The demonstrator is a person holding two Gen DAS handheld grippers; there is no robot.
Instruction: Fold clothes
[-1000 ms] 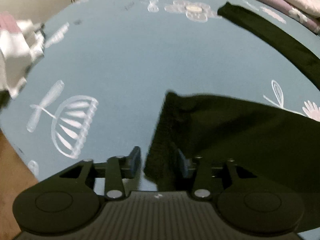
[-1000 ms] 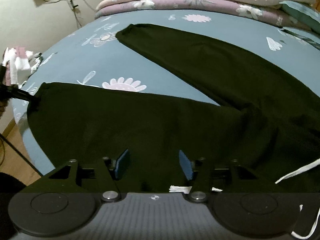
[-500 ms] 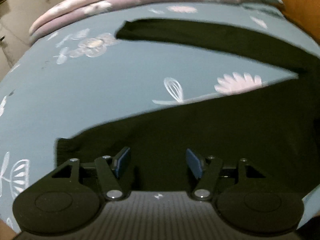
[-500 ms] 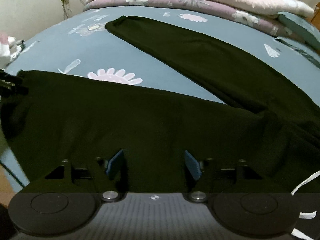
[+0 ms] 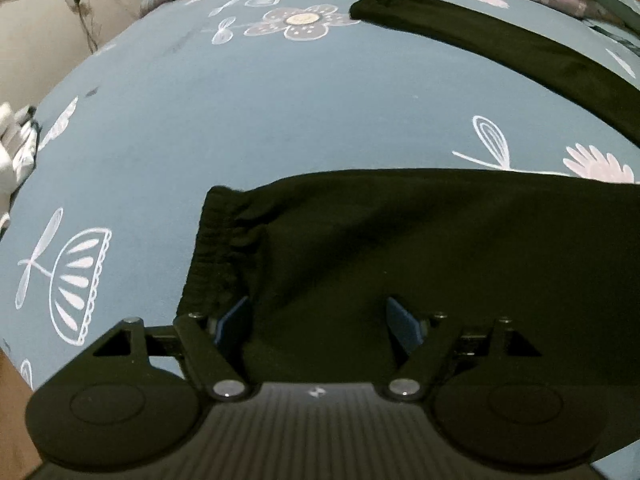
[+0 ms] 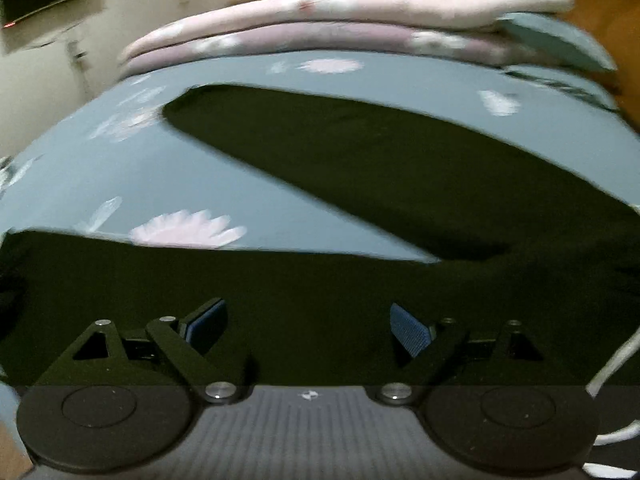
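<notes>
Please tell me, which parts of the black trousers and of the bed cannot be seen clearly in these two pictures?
- Waistband of the black trousers: right wrist view, cut off at the right edge; only a white drawstring shows.
- Near trouser leg: left wrist view, its lower edge is behind the left hand-held gripper.
- Folded quilts: right wrist view, pattern lost to motion blur.
- White cloth: left wrist view, cut by the left edge.
</notes>
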